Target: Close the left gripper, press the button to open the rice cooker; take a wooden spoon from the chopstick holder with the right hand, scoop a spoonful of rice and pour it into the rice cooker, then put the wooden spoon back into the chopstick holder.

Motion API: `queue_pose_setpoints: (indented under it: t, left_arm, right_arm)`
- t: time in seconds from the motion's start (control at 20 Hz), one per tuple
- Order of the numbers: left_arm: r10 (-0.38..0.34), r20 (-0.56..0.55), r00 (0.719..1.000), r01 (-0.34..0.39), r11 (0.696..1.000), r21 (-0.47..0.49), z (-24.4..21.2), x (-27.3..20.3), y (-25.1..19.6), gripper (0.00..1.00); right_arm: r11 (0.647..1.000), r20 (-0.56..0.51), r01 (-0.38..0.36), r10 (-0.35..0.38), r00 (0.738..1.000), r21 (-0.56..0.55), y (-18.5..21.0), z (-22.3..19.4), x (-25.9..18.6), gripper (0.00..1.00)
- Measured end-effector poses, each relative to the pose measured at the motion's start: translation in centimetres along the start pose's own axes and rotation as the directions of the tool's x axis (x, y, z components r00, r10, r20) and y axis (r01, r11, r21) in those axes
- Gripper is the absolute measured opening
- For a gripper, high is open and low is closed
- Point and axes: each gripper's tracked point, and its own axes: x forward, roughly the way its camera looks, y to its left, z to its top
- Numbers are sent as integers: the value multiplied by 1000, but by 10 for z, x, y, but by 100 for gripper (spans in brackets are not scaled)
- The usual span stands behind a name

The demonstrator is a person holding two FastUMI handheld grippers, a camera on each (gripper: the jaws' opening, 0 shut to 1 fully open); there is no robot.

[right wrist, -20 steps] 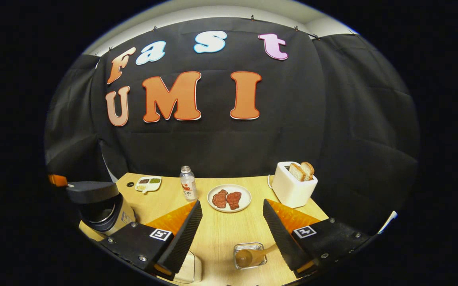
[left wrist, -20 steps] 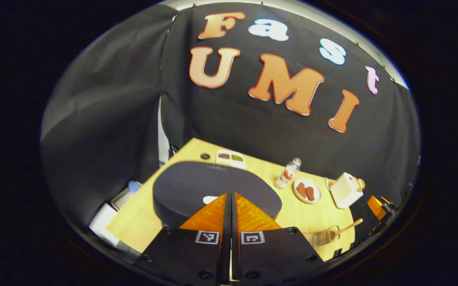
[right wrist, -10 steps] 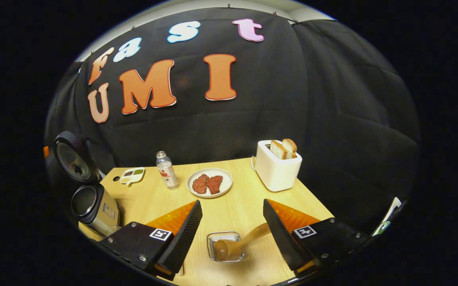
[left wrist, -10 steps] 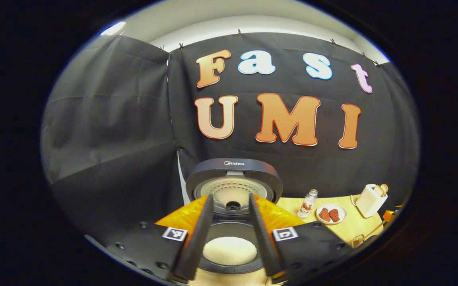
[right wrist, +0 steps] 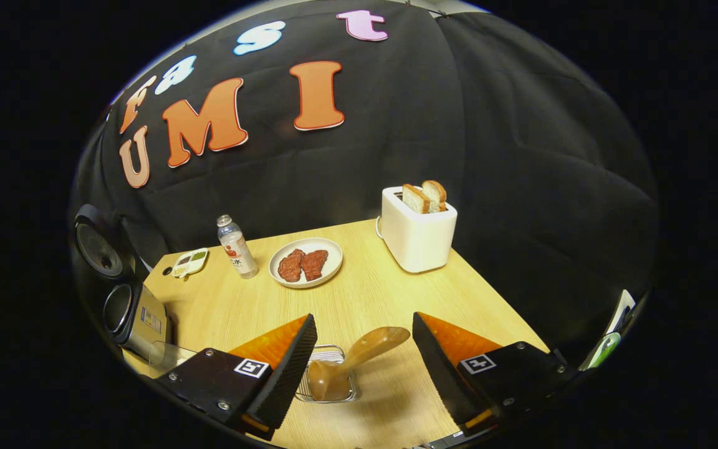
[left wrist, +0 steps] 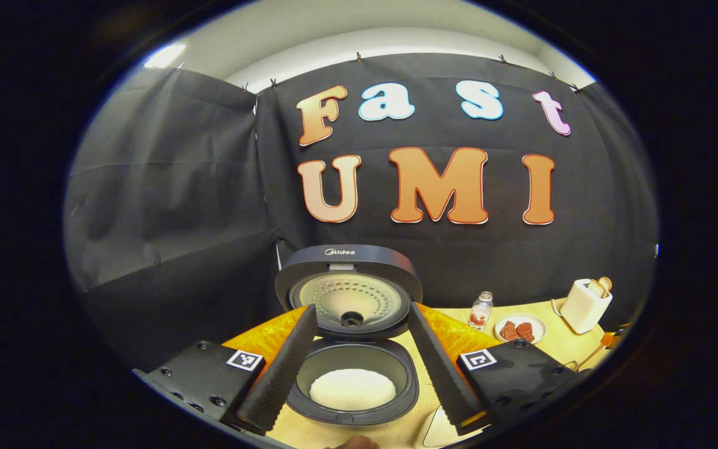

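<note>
The dark rice cooker (left wrist: 353, 380) stands with its lid (left wrist: 348, 293) raised, and white rice (left wrist: 353, 388) lies in its pot. My left gripper (left wrist: 362, 308) is open just in front of it, one finger on each side of the pot, holding nothing. In the right gripper view the cooker (right wrist: 131, 308) sits at the far left. A wooden spoon (right wrist: 362, 349) leans in the wire chopstick holder (right wrist: 329, 390) on the table. My right gripper (right wrist: 364, 319) is open, and the spoon's bowl end lies between its fingers without touching them.
On the wooden table (right wrist: 365, 287) stand a white toaster (right wrist: 418, 234) with two bread slices, a plate of meat (right wrist: 306, 263), a small bottle (right wrist: 234, 240) and a divided sauce dish (right wrist: 189, 262). A clear container (right wrist: 169, 355) sits beside the cooker. The table's right edge runs near the toaster.
My left gripper went from shut over the closed lid to open and drew back; the lid sprang up. My right gripper moved closer to the spoon and its holder.
</note>
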Motion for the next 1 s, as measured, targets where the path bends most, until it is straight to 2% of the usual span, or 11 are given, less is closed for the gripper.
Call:
queue_pose_setpoints:
  t: [0.25, 0.35, 0.4, 0.45, 0.6, 0.65, 0.7, 0.75, 0.85, 0.9, 1.0]
  left_arm:
    - [8, 18, 1000, -8, 1000, 14, 1, -13, -6, 96]
    - [4, 9, 1000, -5, 1000, 21, -2, -18, -11, 100]
    - [7, 4, 1000, -8, 1000, 27, -5, -20, -12, 100]
    - [9, 1, 1000, -9, 999, 34, -6, -22, -12, 100]
    - [20, 6, 1000, -21, 998, 62, -7, -28, -9, 99]
    - [24, 8, 1000, -24, 997, 68, -8, -29, -8, 99]
    - [23, 6, 1000, -23, 997, 72, -8, -30, -7, 96]
    - [24, 4, 1000, -24, 997, 74, -10, -30, -7, 100]
    - [26, -1, 1000, -26, 997, 75, -12, -31, -5, 99]
    - [27, -1, 1000, -27, 997, 74, -13, -31, -3, 98]
    - [26, 0, 1000, -26, 997, 72, -13, -30, -1, 97]
  right_arm:
    - [996, -53, -10, 15, 998, 88, -3, -25, 27, 95]
    - [992, -91, -12, 23, 996, 126, -4, -39, 38, 90]
    - [988, -105, -17, 33, 994, 154, -3, -44, 43, 87]
    - [982, -111, -28, 49, 993, 185, 2, -47, 46, 77]
    - [967, -111, -43, 74, 991, 252, 7, -52, 58, 59]
    - [961, -112, -55, 88, 990, 272, 11, -55, 59, 50]
    - [957, -113, -62, 98, 989, 284, 13, -56, 61, 47]
    - [954, -116, -72, 110, 987, 292, 16, -58, 63, 41]
    - [944, -107, -86, 125, 986, 318, 23, -57, 61, 25]
    - [938, -96, -96, 135, 986, 332, 25, -56, 60, 22]
    - [933, -89, -102, 141, 986, 346, 30, -59, 50, 22]
